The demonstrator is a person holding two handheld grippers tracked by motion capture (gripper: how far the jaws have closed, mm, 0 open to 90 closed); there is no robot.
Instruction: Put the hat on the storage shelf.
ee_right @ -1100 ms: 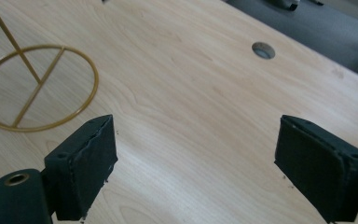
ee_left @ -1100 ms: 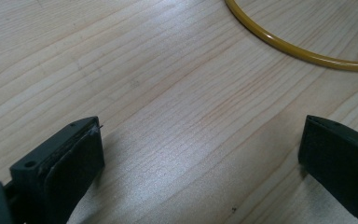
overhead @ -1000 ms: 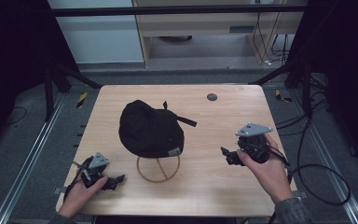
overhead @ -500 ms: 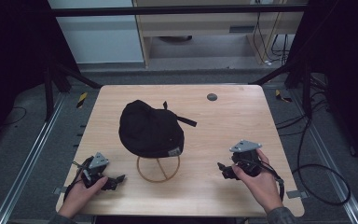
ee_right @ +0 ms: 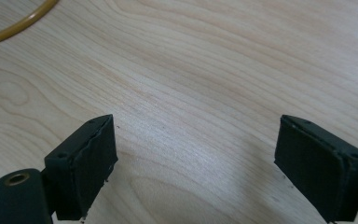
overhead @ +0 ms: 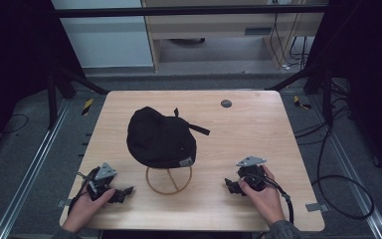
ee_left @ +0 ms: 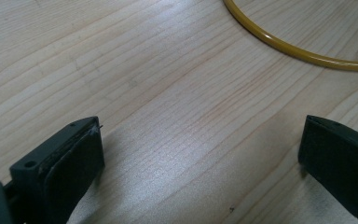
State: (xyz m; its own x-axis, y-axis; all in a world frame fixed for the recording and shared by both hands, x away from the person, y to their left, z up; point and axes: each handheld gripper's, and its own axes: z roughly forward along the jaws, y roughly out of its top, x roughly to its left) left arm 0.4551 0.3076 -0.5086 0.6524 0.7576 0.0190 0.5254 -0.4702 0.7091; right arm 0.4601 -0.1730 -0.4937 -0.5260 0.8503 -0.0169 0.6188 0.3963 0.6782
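Note:
A black cap [overhead: 160,139] sits on a stand whose yellow ring base [overhead: 169,180] rests on the wooden table [overhead: 248,129]. My left gripper [overhead: 124,191] lies low at the front left, jaws wide apart over bare wood [ee_left: 200,154], open and holding nothing. The ring base [ee_left: 289,46] curves across the top right of the left gripper view. My right gripper [overhead: 230,185] rests at the front right, open over bare wood [ee_right: 196,154], with a bit of the ring base [ee_right: 14,25] at the top left of its view.
A small dark round hole [overhead: 226,103] marks the table's far side. A strap [overhead: 196,128] sticks out from the cap to the right. Dark floor, rails and cables [overhead: 338,189] surround the table.
My right gripper has come down and toward the table's front edge, a little leftward. The left gripper has stayed put. The cap has not moved.

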